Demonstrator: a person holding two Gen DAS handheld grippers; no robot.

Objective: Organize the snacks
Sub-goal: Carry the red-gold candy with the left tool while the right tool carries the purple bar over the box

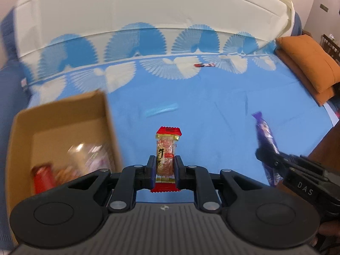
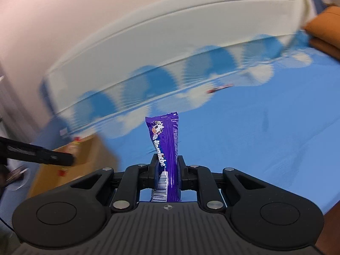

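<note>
Above blue bedsheet (image 1: 212, 110), left gripper (image 1: 165, 165) clamping red candy (image 1: 166, 157), right gripper (image 2: 167, 167) clamping purple Alpenliebe stick (image 2: 166, 144)

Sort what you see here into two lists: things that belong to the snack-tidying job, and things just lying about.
Belongs to the job:
- red sweet, held in the left tool
- purple sweet stick, held in the right tool
- cardboard box, some snacks already inside
- small red wrapper, far off on the bed sheet

Just lying about:
- orange cushions
- white headboard

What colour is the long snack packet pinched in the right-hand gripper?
Purple packet, white lettering and a barcode; clearest in the right wrist view.
</note>
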